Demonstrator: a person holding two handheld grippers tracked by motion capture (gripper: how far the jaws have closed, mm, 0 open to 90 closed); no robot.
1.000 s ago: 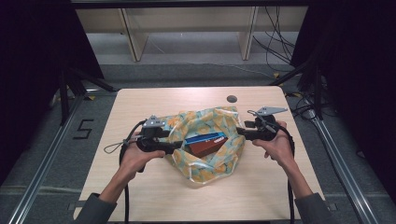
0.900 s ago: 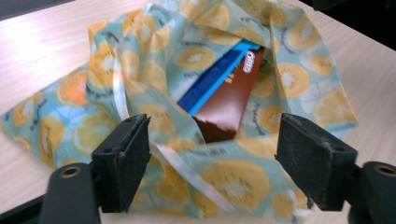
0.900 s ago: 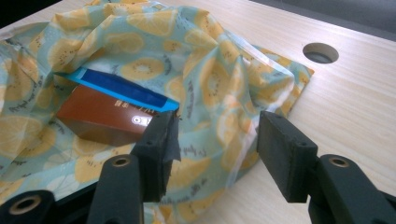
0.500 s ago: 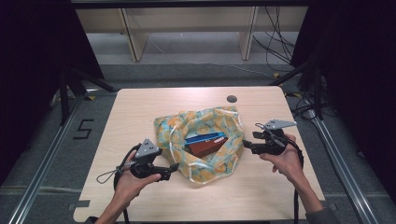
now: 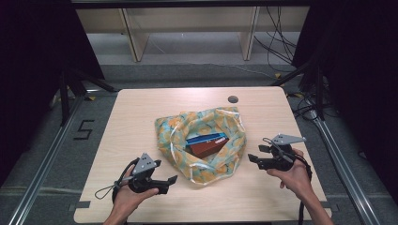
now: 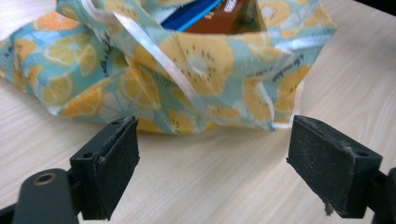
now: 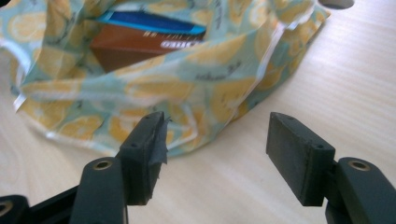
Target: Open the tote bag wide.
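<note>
A teal cloth bag printed with orange slices lies slumped and wide-mouthed on the middle of the table. Inside it a brown box lies under a blue one. My left gripper hovers near the bag's front left corner, apart from it. Its jaws have just been opening, and in the left gripper view the gripper is open with only bare table between the pads and the bag beyond. My right gripper is just right of the bag. Its jaws have also just been opening and hold nothing; the brown box shows beyond.
The light wooden table has a round cable hole near its far edge. Metal rails run along both sides, and a floor mark "5" lies to the left. Shelving and cables stand behind the table.
Both grippers have let go of the bag's sides and pulled back toward the near edge, the left one lower. The bag has sagged slightly onto the table.
</note>
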